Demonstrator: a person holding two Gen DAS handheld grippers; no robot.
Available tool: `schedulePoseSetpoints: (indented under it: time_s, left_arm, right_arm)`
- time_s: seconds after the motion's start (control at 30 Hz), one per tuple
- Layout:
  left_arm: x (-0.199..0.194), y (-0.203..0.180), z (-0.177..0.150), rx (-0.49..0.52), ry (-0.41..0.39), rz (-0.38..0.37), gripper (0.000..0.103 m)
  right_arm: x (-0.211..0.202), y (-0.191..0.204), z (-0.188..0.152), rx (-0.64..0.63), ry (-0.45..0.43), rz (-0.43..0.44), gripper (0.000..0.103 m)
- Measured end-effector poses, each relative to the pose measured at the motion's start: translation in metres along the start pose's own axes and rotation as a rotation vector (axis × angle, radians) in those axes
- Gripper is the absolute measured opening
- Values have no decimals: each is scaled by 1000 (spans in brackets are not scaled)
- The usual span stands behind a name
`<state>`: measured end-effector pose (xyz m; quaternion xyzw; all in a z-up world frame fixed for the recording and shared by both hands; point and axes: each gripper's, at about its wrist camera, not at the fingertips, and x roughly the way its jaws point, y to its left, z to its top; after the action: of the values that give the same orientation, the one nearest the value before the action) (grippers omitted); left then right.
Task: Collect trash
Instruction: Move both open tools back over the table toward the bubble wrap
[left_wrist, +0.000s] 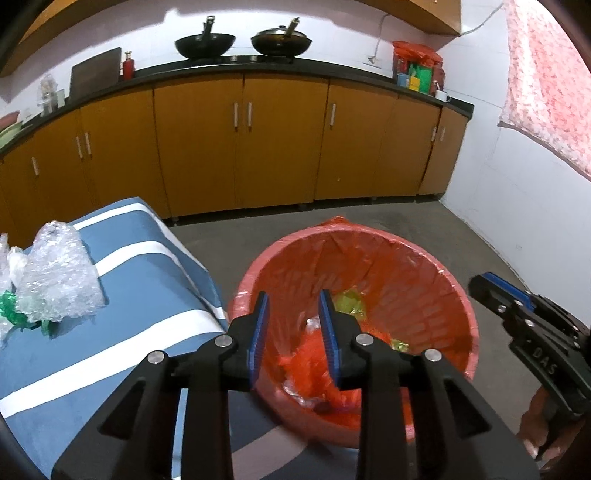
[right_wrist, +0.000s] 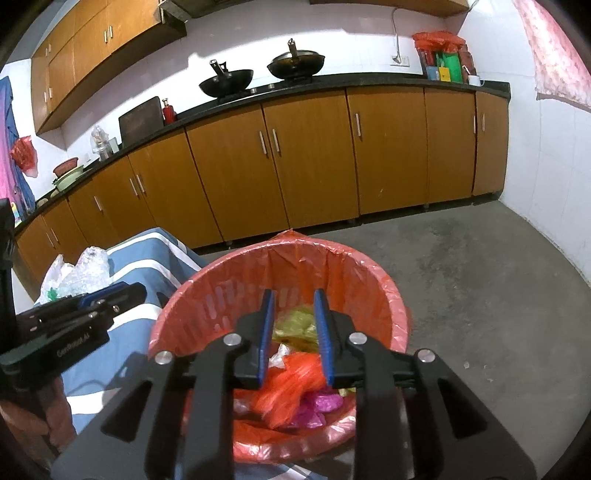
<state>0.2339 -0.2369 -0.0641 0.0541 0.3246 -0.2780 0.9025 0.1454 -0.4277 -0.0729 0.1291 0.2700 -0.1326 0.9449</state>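
A red bin (left_wrist: 436, 266) lined with a red bag stands on the floor beside a blue and white striped table (left_wrist: 147, 266). Inside it lie orange plastic (right_wrist: 291, 380), a yellow-green wrapper (right_wrist: 295, 325) and pink scraps (right_wrist: 325, 402). My left gripper (left_wrist: 293, 299) hovers over the bin's near rim, open, with nothing between its blue pads. My right gripper (right_wrist: 293, 295) hangs over the same bin (right_wrist: 373, 280), open and empty too; in the left wrist view it shows at the right edge (left_wrist: 480, 284). Crumpled clear plastic (left_wrist: 59, 273) and green scraps (left_wrist: 14, 310) lie on the table.
Brown cabinets (left_wrist: 240, 147) under a black counter run along the back wall, with two woks (left_wrist: 205, 44) on it. Grey concrete floor (right_wrist: 480, 277) spreads to the right of the bin, up to a white wall (left_wrist: 524, 206). A person's hand (left_wrist: 535, 424) holds the right gripper.
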Motion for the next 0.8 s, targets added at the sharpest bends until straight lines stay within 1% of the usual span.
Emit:
schedulePoseSetpoints:
  time_s: [0.07,0.13,0.37,0.53,0.8]
  left_arm:
    - [-5,6,1,-6,-12,21,33]
    - [-10,12,2,-7,-26,43,34]
    - [-36,46,-4,-11,-77,160,39]
    - [-55,80,-11,-37,-95,241,39]
    - [-84,151,-29,-109,-98,380,40]
  right_arm:
    - [-4,3,1,-9,-8,-5,25]
    - [-8,6,1,-15,-16,-4,26]
    - [-22,31,5,-36,-40,31,28]
    - [-25,64,7,-69,-41,77,31]
    - [-18,130,4,-126,-22,166,32]
